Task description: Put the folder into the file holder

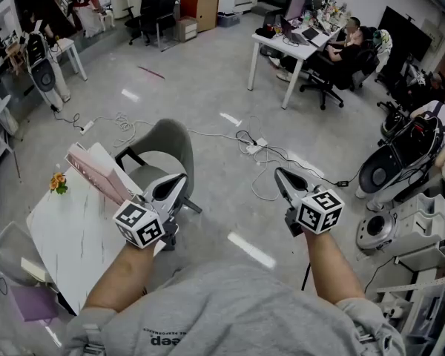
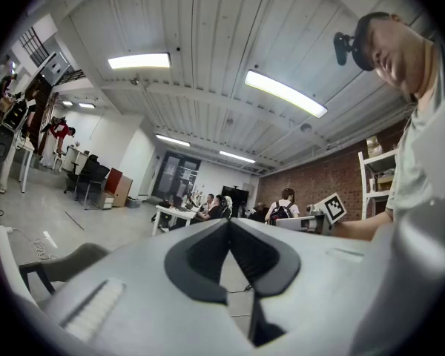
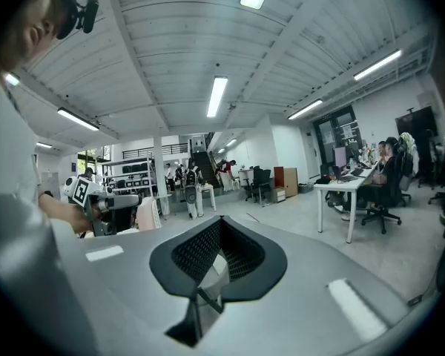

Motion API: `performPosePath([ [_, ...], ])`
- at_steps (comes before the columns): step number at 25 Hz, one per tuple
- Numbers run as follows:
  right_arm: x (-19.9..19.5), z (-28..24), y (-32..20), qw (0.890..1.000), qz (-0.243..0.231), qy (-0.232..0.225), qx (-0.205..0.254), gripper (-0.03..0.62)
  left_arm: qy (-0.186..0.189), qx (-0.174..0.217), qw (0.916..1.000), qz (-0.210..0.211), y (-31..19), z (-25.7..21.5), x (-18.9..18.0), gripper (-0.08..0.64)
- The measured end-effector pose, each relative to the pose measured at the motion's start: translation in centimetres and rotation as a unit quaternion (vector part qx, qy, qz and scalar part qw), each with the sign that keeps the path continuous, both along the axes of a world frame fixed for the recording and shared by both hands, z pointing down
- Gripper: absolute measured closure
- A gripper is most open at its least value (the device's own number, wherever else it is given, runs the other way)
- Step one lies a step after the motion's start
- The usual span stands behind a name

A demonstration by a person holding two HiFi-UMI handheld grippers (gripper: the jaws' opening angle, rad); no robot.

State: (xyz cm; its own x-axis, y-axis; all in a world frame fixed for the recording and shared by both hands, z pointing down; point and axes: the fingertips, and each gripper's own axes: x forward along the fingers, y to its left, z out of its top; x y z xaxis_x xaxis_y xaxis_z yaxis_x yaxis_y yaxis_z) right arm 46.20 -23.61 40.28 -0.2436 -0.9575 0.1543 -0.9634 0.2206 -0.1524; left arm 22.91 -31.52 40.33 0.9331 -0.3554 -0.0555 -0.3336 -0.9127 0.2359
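Both grippers hover level, carrying nothing: a ready pose, I'd say. The left gripper [image 1: 179, 178] has its jaws pressed together, and so does the right gripper [image 1: 279, 173]. The pink folder [image 1: 96, 173] leans on the table [image 1: 67, 236] at centre-left, just beside the left one.

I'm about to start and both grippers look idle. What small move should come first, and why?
Probably swing the left gripper leftward toward the pink folder on the white table: it and the right gripper are both shut, empty and aimed out over the floor.
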Motion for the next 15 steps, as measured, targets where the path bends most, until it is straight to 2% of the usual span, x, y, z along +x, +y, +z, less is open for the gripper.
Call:
performPosePath([
  [15,-0.31,-0.08,-0.14,1.000,-0.008,0.014,-0.005,0.589,-0.001,0.004,1.0000,0.004,-0.06,-0.29,-0.13,0.502],
])
